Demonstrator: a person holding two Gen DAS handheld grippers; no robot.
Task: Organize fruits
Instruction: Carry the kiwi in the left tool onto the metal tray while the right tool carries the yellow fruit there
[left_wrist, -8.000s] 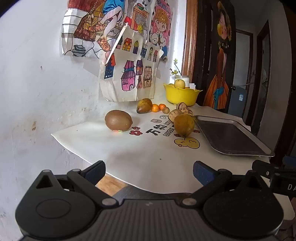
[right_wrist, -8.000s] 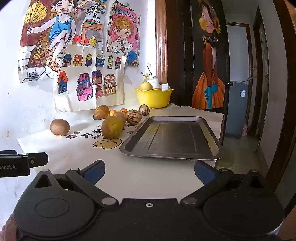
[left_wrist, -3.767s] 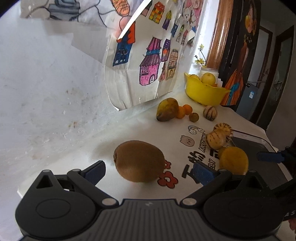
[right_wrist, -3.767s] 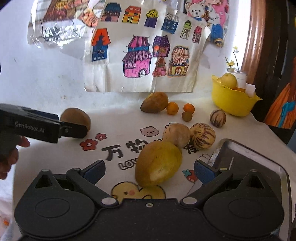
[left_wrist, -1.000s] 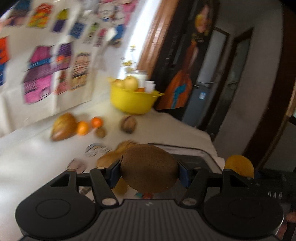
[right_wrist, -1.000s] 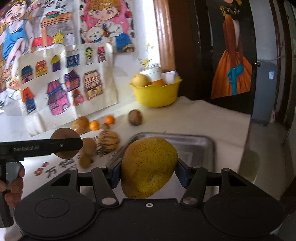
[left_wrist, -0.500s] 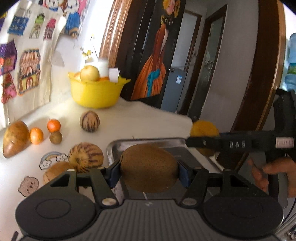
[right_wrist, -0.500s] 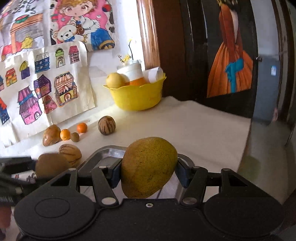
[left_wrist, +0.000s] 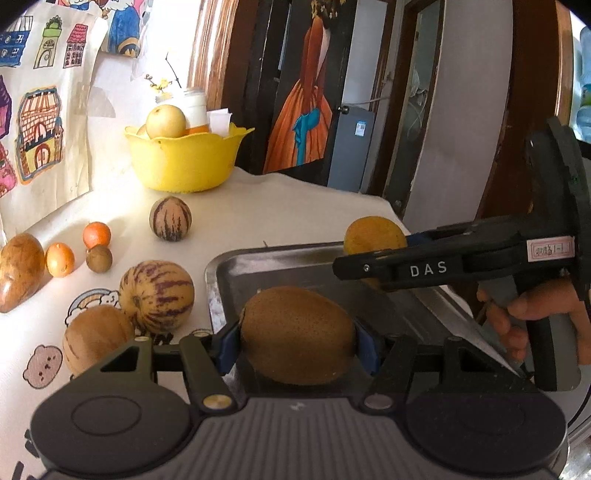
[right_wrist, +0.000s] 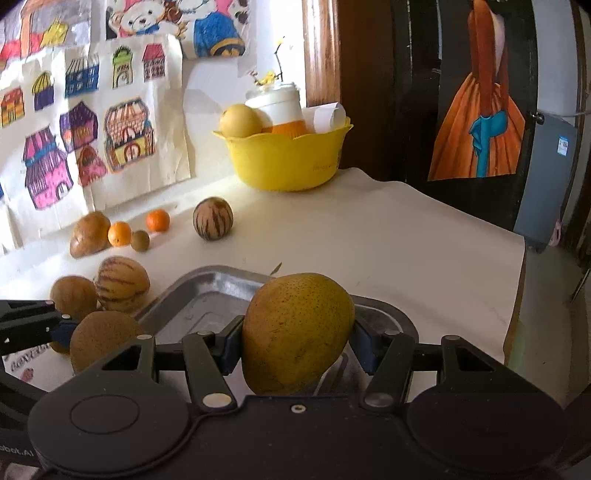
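Your left gripper (left_wrist: 297, 345) has its jaws clamped on the kiwi (left_wrist: 297, 334), held over the near corner of the tray (left_wrist: 258, 266). Your right gripper (right_wrist: 295, 345) grasps the mango (right_wrist: 295, 332) above the tray's far end, other fruit lying on the worktop (right_wrist: 388, 236).

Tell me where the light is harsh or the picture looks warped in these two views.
Left wrist view: sunlight washes out the tablecloth beside the yellow bowl; the door frame bows at the edge. Right wrist view: the same bright patch left of that bowl; foreground mango stays sharp.
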